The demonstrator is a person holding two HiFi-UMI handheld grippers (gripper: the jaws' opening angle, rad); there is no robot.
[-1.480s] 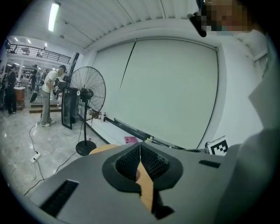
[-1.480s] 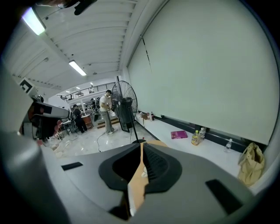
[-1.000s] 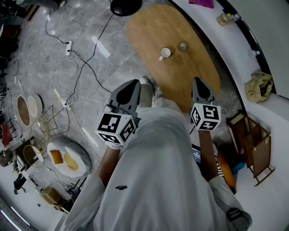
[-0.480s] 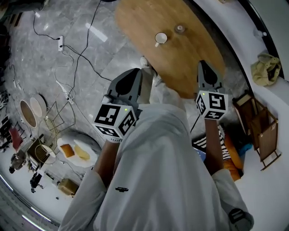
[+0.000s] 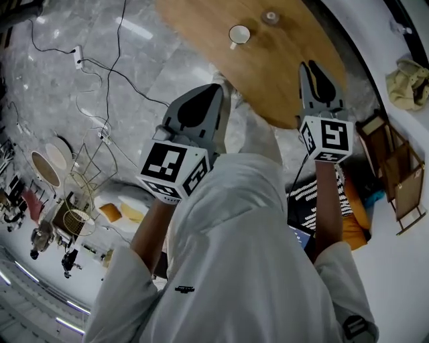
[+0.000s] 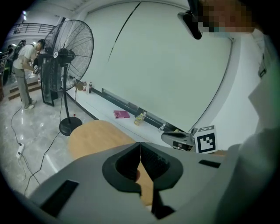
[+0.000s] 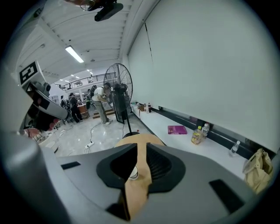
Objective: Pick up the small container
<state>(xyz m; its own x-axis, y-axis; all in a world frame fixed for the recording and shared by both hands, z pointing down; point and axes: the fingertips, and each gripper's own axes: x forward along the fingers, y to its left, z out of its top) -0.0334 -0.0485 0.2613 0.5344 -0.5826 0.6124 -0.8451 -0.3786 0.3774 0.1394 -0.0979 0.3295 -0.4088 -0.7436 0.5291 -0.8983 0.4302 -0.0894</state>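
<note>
Wood fills the far part of what I look down on: an oval tabletop (image 5: 268,74), smooth and honey-coloured with a rounded edge. It stands over a glossy grey marbled floor (image 5: 141,60) crossed by thin dark cables (image 5: 120,40). The small container (image 5: 271,17) sits on the wood near the far edge. It is short and round with a pale top, and its finer details are too small to tell. Near it, on my side, stands a white mug (image 5: 238,33), round-mouthed, with its handle turned toward me. My left fingers (image 6: 124,166) are matte grey plastic shells with dark ribbed pads. They are pressed together tip to tip with nothing in them, and they show close to the tabletop's near edge. My right fingers (image 7: 162,164), of the same make, have just been opening and stand a narrow slit apart. Nothing is held in them; through the slit I see a strip of the wood and the mug's white rim, well beyond the tips. In the head view they show against the tabletop's near end, well apart from the container. Behind each pair sits a white cube (image 5: 171,167) printed with black square markers.
</note>
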